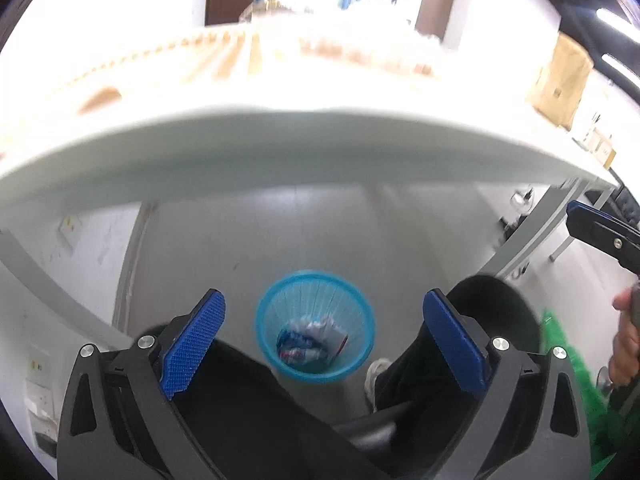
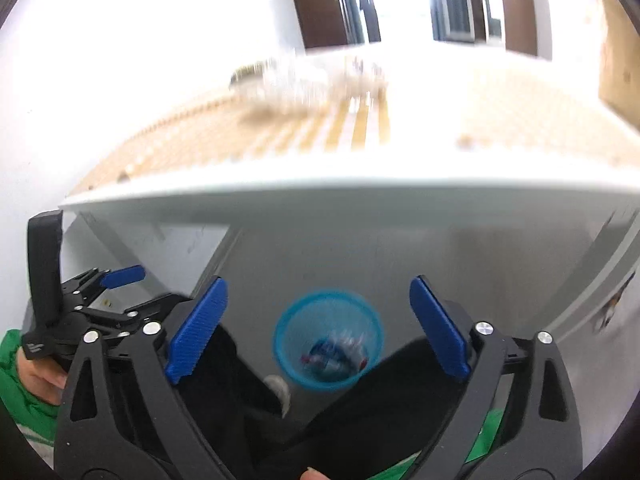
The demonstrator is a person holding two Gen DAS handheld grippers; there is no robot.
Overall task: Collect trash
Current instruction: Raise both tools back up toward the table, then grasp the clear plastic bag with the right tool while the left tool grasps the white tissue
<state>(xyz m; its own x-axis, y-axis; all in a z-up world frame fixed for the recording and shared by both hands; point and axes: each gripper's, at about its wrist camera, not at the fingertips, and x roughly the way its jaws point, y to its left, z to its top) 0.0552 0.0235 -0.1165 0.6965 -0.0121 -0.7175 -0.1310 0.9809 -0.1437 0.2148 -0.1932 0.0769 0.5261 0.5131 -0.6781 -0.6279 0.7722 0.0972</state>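
1. Both my claws stand wide and hold nothing: the left gripper [image 1: 324, 340] and the right gripper [image 2: 320, 326] frame the blue bin [image 1: 316, 326] on the floor, low centre in each view.
2. Crumpled wrappers [image 1: 314, 340] already lie inside it, so that drop looks done.
3. Next, I judge, comes the table [image 2: 360, 196] above, where blurred clutter [image 2: 308, 80] sits upper centre; I must pick one piece.

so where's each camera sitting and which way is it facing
Left wrist: on the left gripper, looking down past the white table edge at the blue basket on the floor; dark trouser legs, a shoe and the right hand show.
Right wrist: on the right gripper, same downward look; the left gripper, a green sleeve and legs show.
Shared: basket with trash, table edge, both grippers open and empty.
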